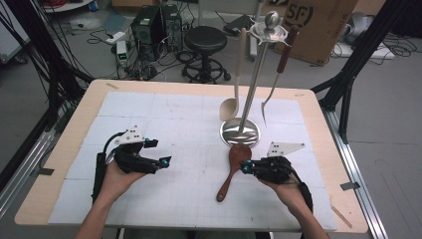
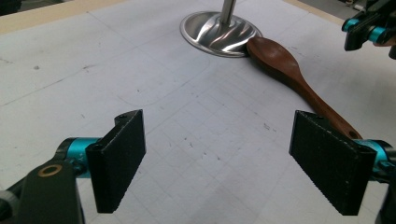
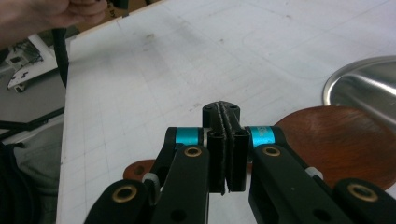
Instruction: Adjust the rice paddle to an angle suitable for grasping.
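Two closed fingers of the right gripper point(image 3: 226, 154) hover above the wooden spoon point(image 3: 341, 140).

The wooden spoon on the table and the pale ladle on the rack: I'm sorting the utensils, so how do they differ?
The wooden spoon lies flat on the table mat, its bowl against the rack's steel base; the pale ladle hangs upright from the rack. The spoon is dark reddish brown, the ladle cream. The spoon's bowl is shallow, the ladle's deeper. Both are long-handled.
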Tool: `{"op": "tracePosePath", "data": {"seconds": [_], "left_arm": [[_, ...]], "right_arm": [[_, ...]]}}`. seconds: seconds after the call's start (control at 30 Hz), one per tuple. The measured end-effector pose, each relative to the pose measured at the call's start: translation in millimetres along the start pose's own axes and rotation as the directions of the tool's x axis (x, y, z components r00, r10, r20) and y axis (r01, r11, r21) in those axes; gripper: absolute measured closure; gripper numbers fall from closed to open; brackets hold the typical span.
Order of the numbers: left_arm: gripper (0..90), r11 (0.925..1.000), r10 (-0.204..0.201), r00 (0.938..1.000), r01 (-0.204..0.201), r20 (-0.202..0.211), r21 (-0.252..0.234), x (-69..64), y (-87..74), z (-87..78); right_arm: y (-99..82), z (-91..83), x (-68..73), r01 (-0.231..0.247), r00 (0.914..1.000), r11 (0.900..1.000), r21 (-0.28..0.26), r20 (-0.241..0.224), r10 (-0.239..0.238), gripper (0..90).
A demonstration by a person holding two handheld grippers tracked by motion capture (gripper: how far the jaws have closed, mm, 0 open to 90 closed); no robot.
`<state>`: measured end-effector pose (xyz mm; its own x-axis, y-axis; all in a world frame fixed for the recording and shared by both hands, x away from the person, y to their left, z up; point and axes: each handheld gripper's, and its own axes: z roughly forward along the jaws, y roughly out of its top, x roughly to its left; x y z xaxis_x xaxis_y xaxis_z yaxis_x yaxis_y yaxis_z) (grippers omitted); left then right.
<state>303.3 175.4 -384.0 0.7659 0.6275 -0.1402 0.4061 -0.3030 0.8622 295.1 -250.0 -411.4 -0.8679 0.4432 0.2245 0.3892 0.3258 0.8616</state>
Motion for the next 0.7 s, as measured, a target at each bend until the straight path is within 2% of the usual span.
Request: {"op": "tracePosePath", "data": {"seconds": [0.33, 0.7], "left_arm": [[19.2, 1.0, 0.0, 1.0, 0.0, 0.0, 0.001, -0.3, -0.3, 0.7], [19.2, 1.0, 0.006, 1.0, -0.006, -0.004, 0.007, 0.2, -0.5, 0.8]], "right_arm": [[-11.2, 13.2, 4.3, 0.012, 0.9998, 0.9985, 0.054, -0.02, -0.01, 89.4], [-19.7, 24.1, 4.2, 0.001, 0.9993, 0.9936, 0.113, -0.037, 0.003, 89.4]]}}
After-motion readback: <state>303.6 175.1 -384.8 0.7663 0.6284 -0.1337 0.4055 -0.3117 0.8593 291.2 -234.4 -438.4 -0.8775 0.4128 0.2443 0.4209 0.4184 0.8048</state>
